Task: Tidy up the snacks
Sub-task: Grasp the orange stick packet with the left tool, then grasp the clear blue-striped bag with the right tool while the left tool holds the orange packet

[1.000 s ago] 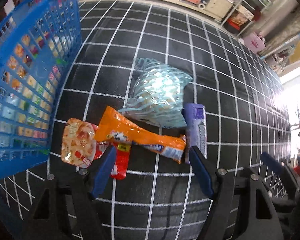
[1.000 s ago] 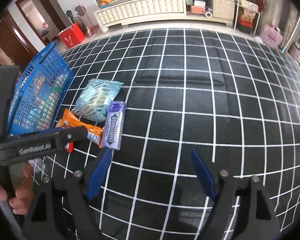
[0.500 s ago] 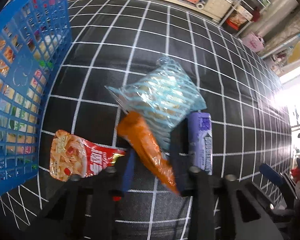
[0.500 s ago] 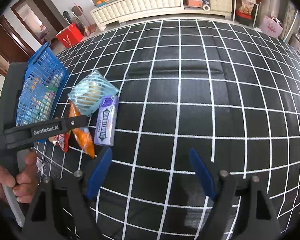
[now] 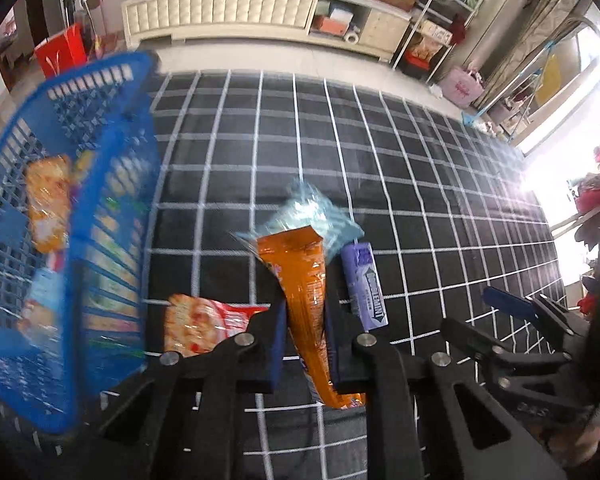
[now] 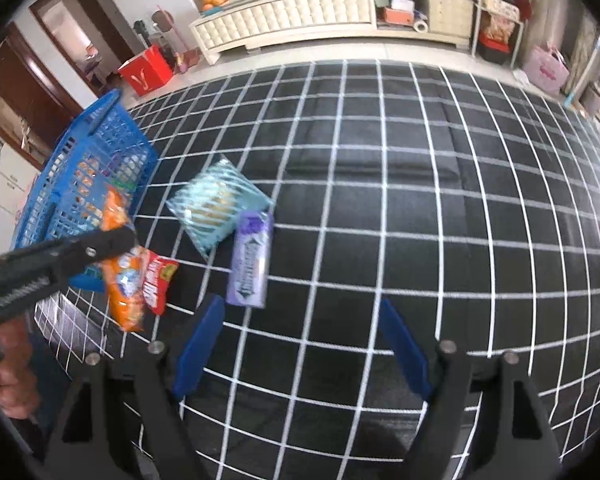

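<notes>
Snacks lie scattered on a black grid-patterned mat [image 6: 380, 200], and one of them, an orange packet [image 5: 304, 300], hangs at lower centre of the left wrist view, clamped between the closed fingers of the left gripper [image 5: 306, 344] and lifted clear of the mat. A blue basket [image 5: 60, 240], already holding several packets, stands at the left of the frame, just beside the load. A pale blue bag [image 6: 216, 204], a purple gum pack [image 6: 250, 260] and a red packet [image 6: 156, 284] lie on the mat. The right gripper [image 6: 300, 344] hovers with its fingers wide apart, holding nothing. The slick wrapper is pinched across its width, so it could slide out, or its dangling end could catch the basket's rim.
</notes>
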A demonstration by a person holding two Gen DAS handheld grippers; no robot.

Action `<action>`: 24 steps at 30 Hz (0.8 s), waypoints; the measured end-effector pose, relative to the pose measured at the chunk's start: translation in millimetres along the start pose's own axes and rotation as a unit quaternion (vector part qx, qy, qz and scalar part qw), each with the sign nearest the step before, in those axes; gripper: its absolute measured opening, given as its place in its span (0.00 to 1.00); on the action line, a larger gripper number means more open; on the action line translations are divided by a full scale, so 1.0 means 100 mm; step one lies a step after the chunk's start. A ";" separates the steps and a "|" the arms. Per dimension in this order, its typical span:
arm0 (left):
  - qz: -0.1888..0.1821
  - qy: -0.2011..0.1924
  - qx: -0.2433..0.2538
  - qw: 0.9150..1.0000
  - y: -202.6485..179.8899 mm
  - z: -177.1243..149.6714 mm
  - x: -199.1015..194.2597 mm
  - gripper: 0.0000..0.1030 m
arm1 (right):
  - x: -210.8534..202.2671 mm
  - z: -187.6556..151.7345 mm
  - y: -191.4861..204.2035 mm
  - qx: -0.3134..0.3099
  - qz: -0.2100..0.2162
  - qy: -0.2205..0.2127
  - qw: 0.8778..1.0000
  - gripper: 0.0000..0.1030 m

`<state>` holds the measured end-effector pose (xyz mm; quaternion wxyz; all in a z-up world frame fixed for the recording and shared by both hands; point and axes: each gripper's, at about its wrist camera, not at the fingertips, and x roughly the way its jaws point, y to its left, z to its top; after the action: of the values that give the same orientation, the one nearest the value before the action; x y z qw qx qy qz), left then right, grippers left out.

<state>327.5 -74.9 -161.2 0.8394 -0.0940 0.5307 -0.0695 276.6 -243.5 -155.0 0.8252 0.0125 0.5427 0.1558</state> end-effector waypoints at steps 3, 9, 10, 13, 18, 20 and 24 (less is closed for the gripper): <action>0.010 -0.027 0.017 0.999 0.08 0.08 -0.26 0.15 | -0.04 0.10 0.16 -0.026 -0.005 -0.006 1.000 0.81; 0.060 -0.072 0.071 0.993 0.22 0.01 -0.58 0.15 | -0.01 0.29 0.53 -0.089 -0.006 -0.014 0.996 0.81; 0.061 -0.075 0.078 0.992 0.23 -0.03 -0.61 0.15 | 0.02 0.32 0.61 -0.109 -0.002 -0.016 0.994 0.81; 0.050 -0.075 0.089 0.992 0.27 -0.11 -0.61 0.15 | 0.12 0.39 0.80 -0.156 -0.008 -0.006 0.988 0.91; 0.038 -0.068 0.092 0.993 0.35 -0.24 -0.62 0.15 | 0.43 0.53 1.01 -0.219 -0.021 0.015 0.975 0.94; 0.041 -0.065 0.094 0.993 0.34 -0.26 -0.58 0.15 | 0.55 0.56 1.05 -0.238 -0.014 0.027 0.971 0.94; 0.058 -0.058 0.090 0.993 0.35 -0.23 -0.46 0.15 | 0.85 0.61 1.09 -0.265 -0.018 0.050 0.963 0.94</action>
<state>287.4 -33.2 -138.6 0.8767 0.0089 0.4769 -0.0629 335.5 -107.5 -184.8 0.7737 -0.2244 0.5224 0.2796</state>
